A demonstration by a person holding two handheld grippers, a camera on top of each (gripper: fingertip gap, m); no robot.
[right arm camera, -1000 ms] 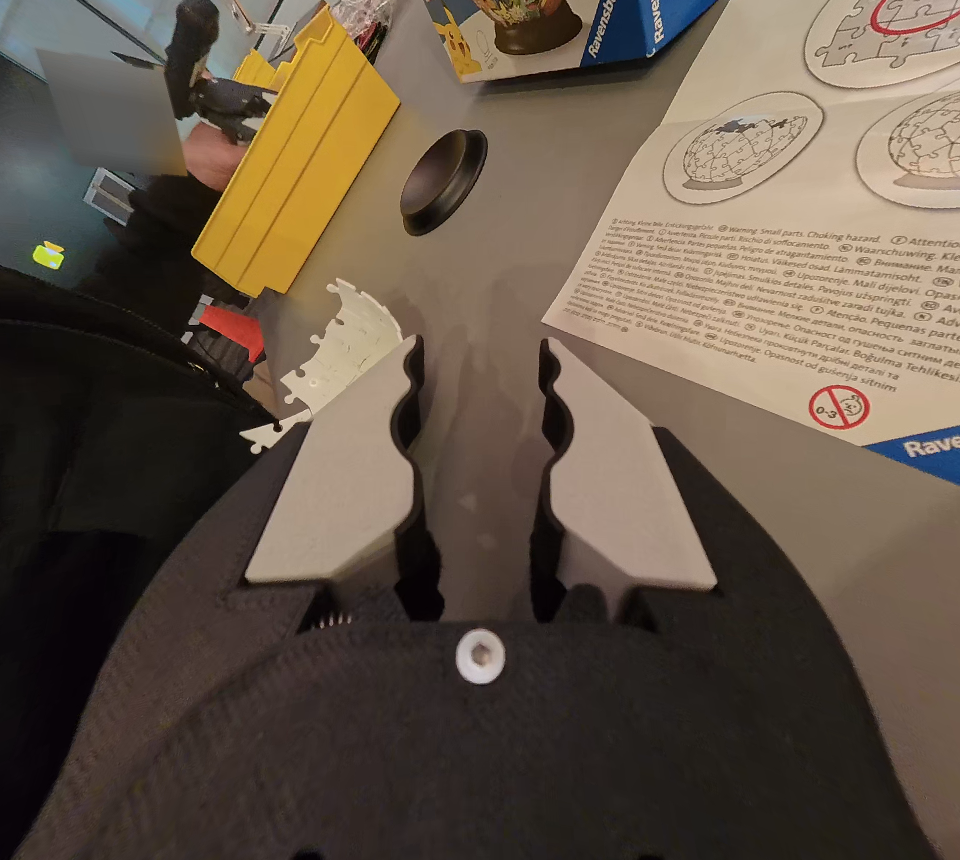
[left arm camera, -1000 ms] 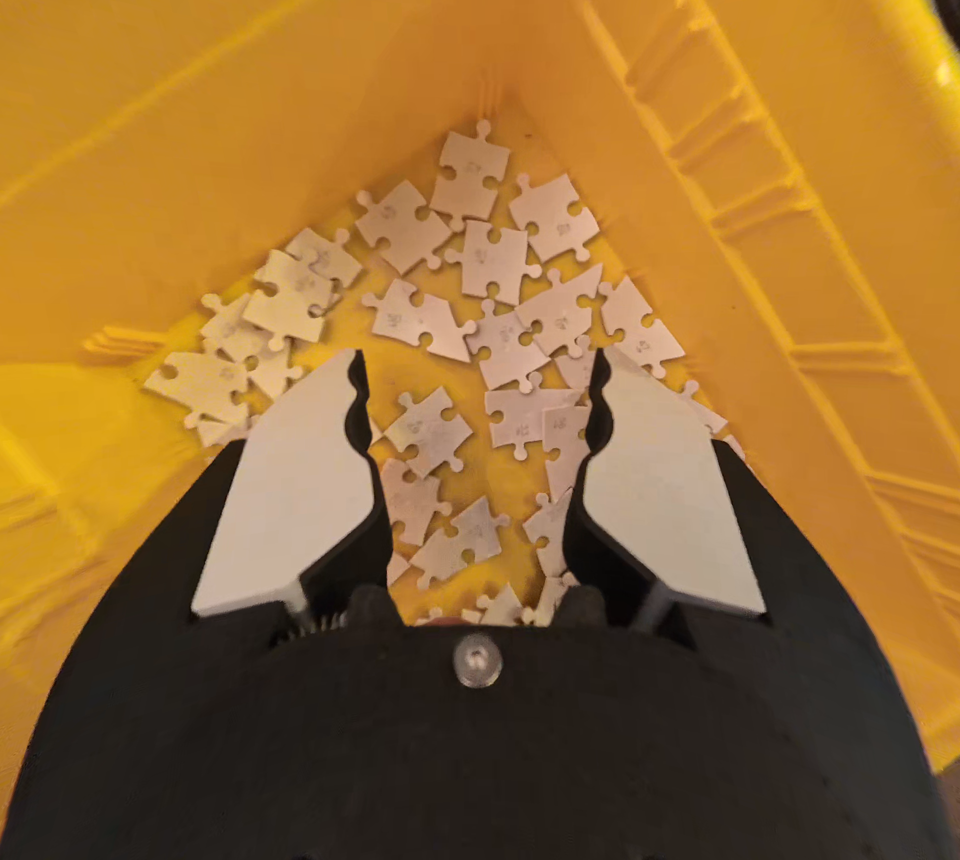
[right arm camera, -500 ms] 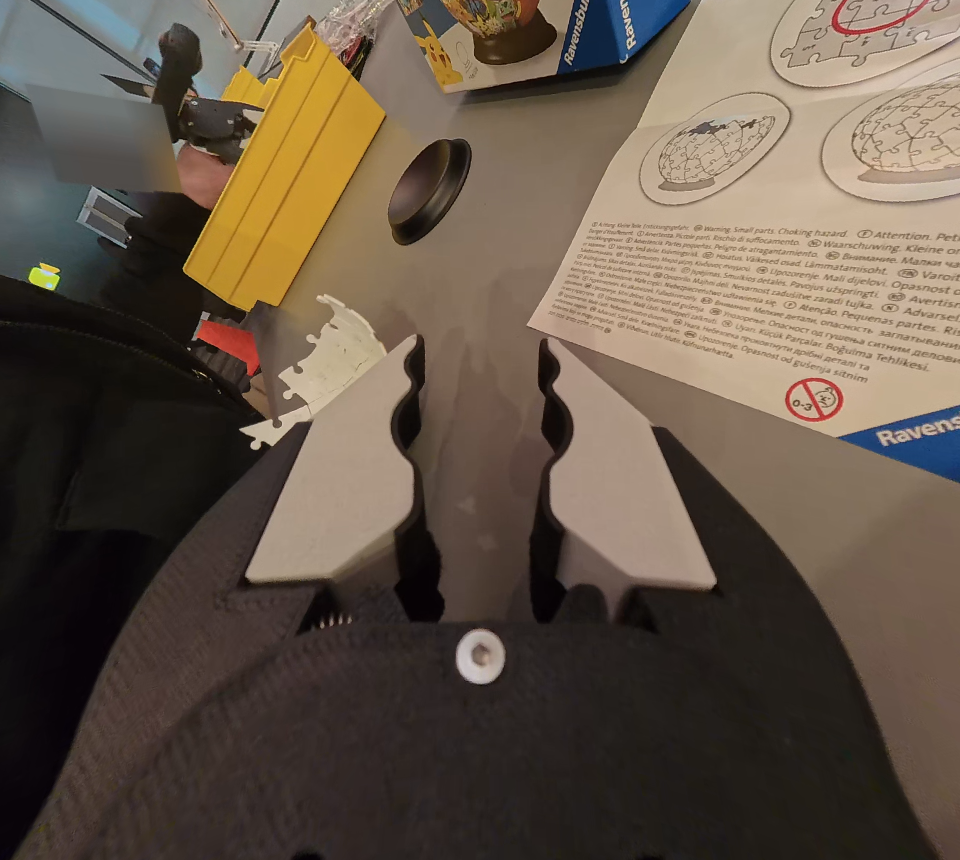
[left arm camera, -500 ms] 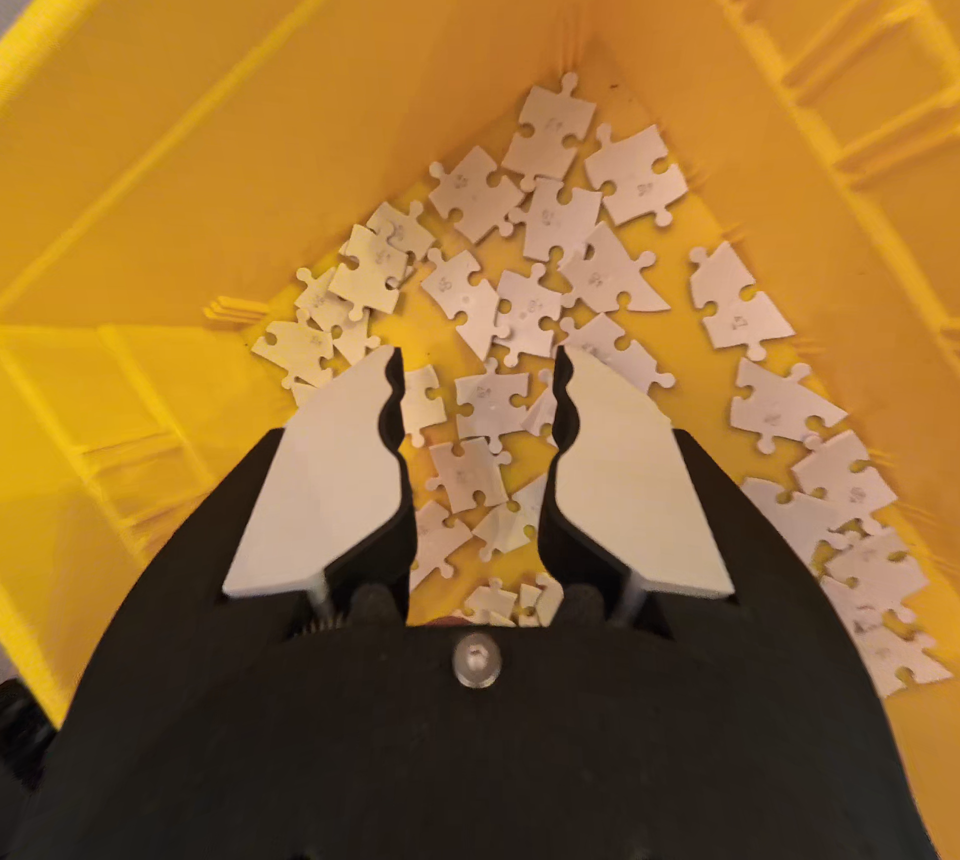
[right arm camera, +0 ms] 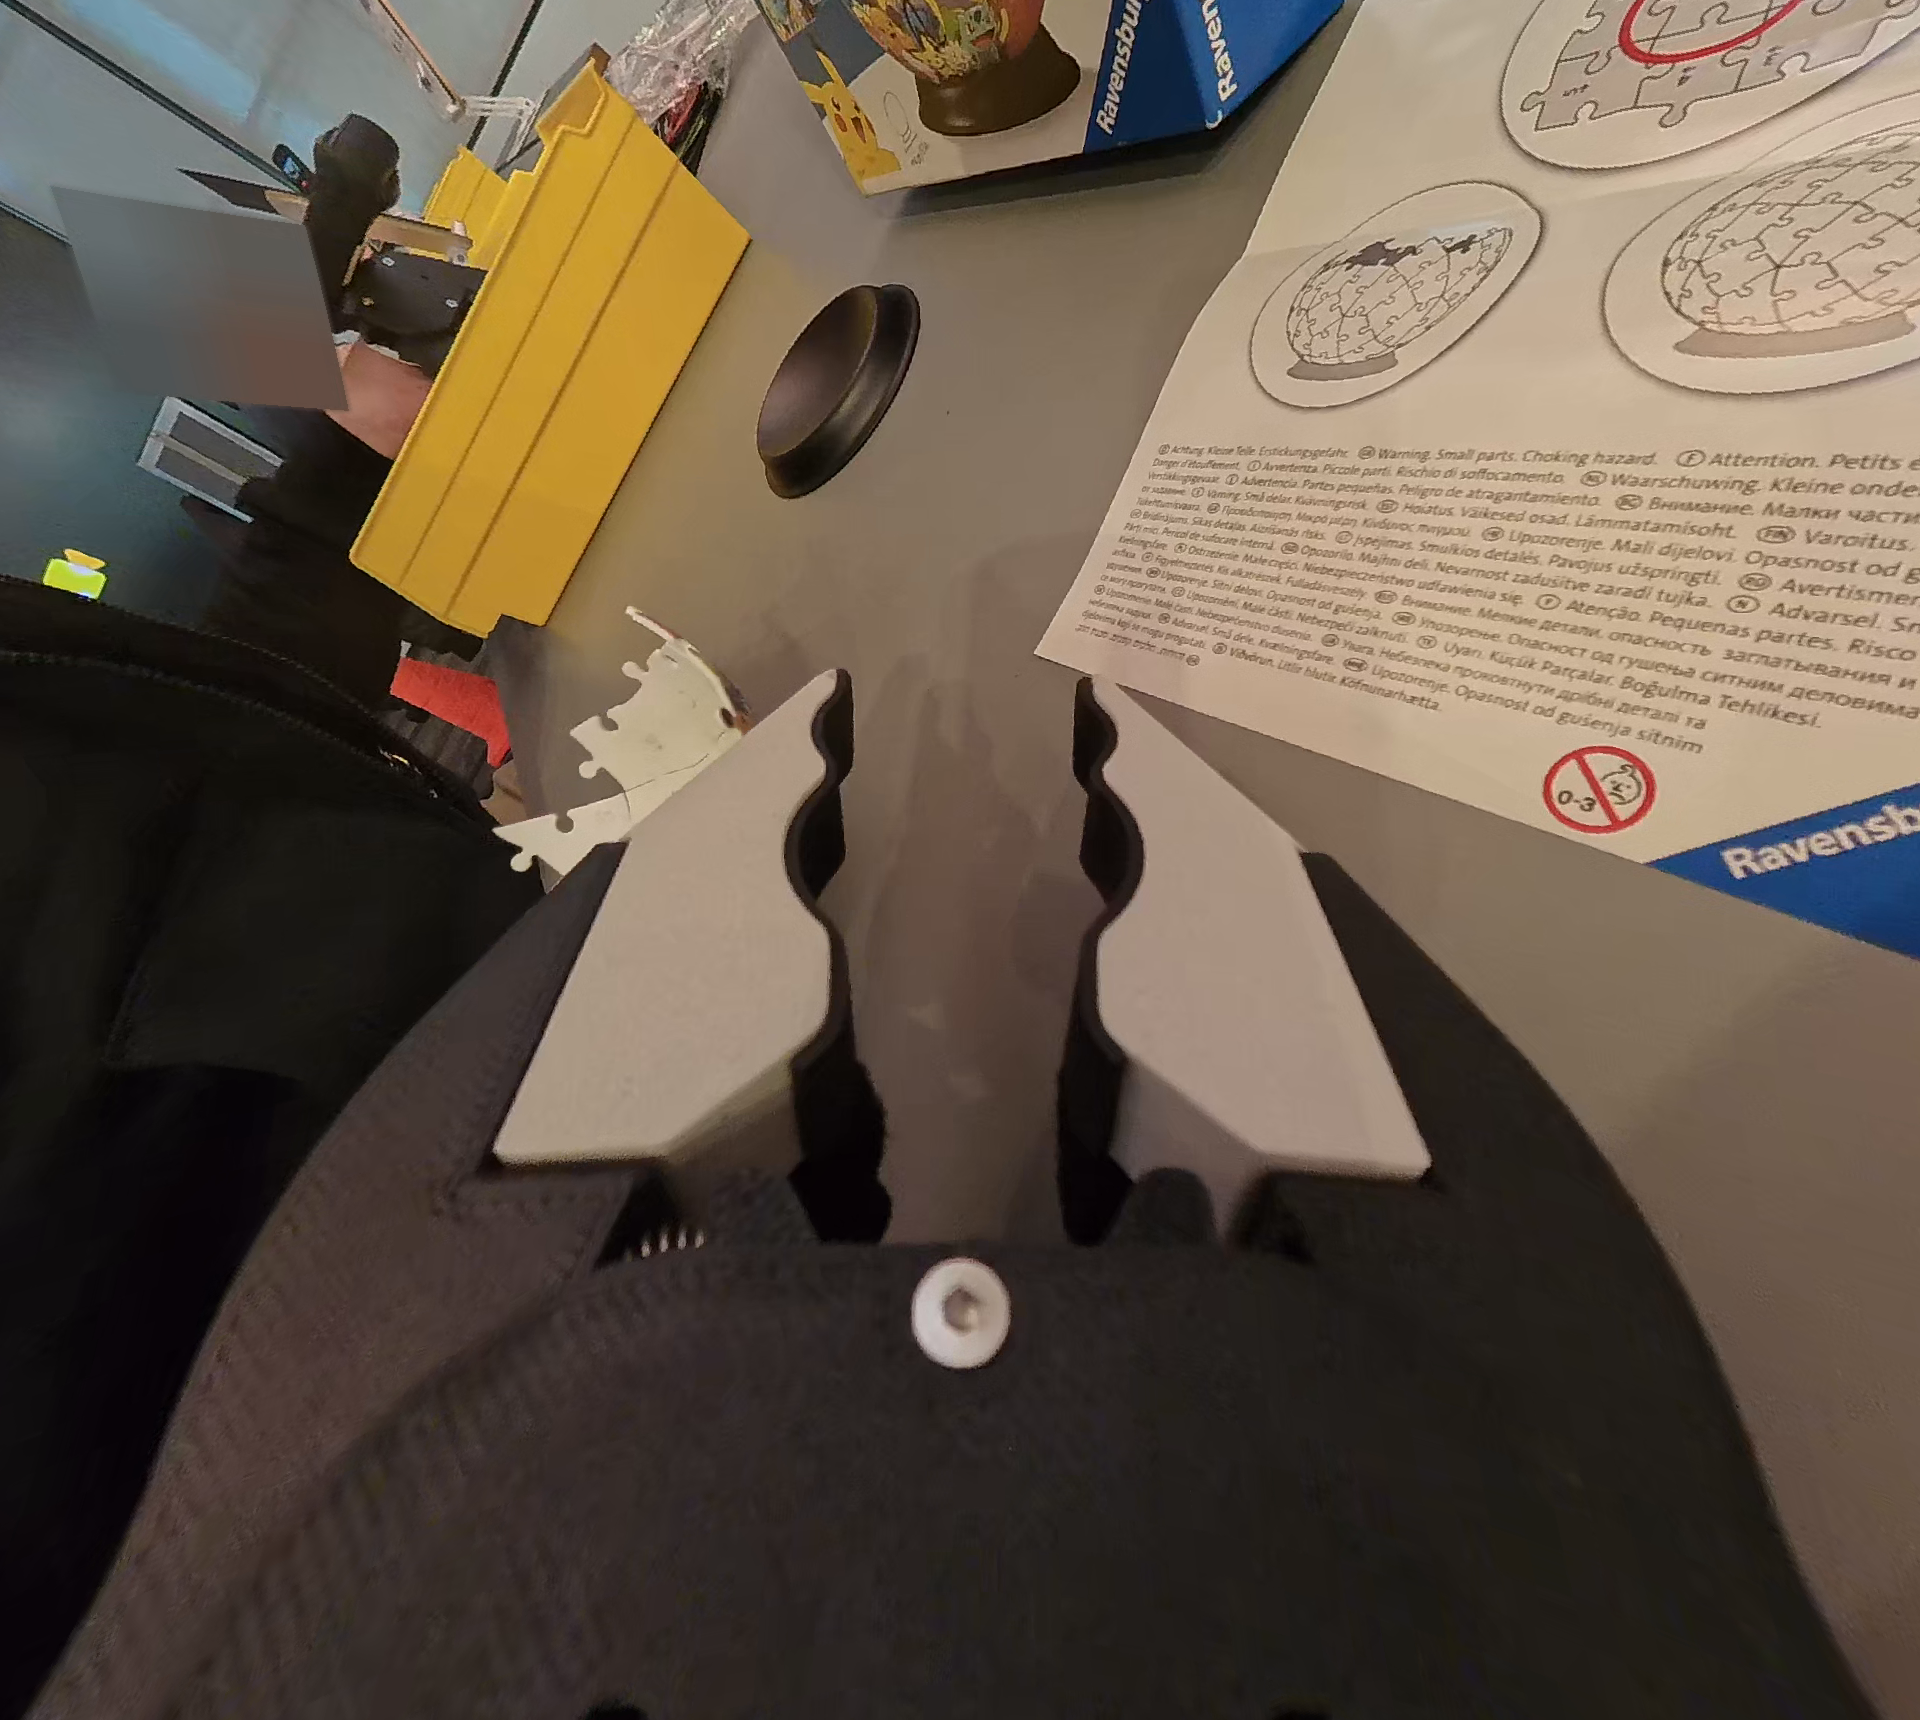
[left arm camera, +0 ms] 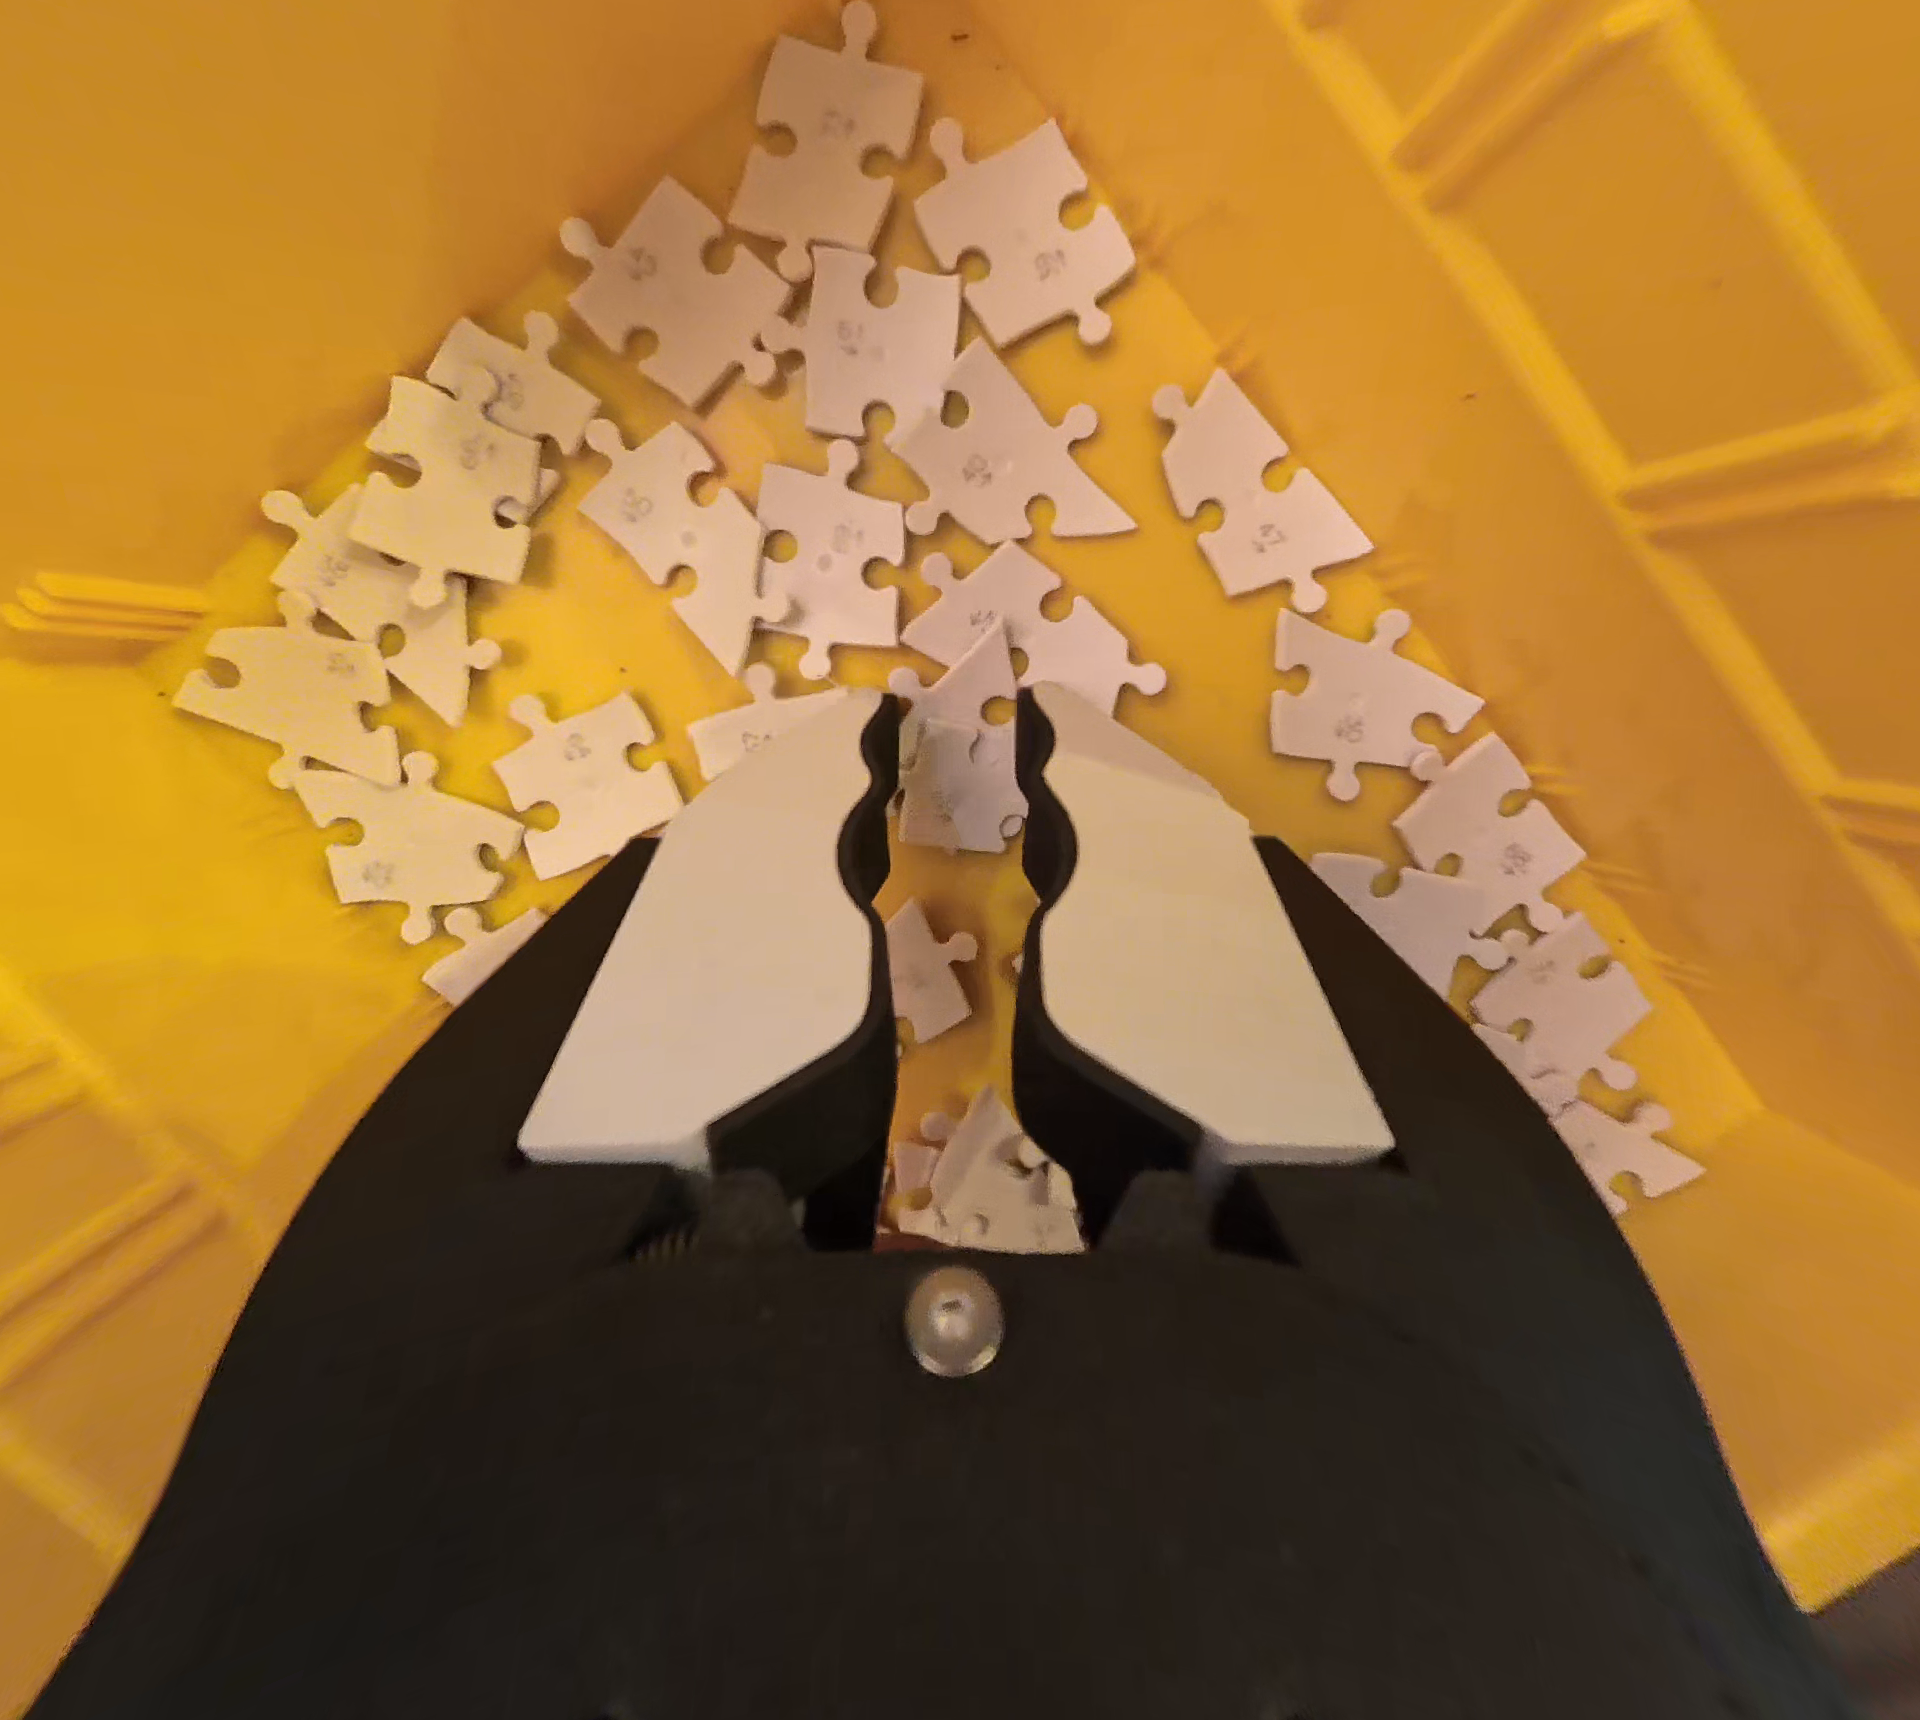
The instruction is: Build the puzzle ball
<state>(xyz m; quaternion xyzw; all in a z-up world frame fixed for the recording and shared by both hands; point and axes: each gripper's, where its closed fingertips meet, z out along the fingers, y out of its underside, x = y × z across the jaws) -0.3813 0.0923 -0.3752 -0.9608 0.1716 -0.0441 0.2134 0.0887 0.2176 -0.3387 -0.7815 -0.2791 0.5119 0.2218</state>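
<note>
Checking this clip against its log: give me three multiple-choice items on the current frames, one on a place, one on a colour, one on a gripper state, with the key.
1. Where are the loose puzzle pieces?
A. On the instruction sheet
B. In the bin
C. On the black stand

2. What colour is the bin?
A. Blue
B. Grey
C. Yellow

3. How is the right gripper?
A. Open and empty
B. Shut on a piece
C. Shut on the stand

Key: 1 B, the left wrist view shows them spread over the bin floor. 2 C, its walls are yellow in both views. 3 A, bare table shows between its spread fingers.
</note>
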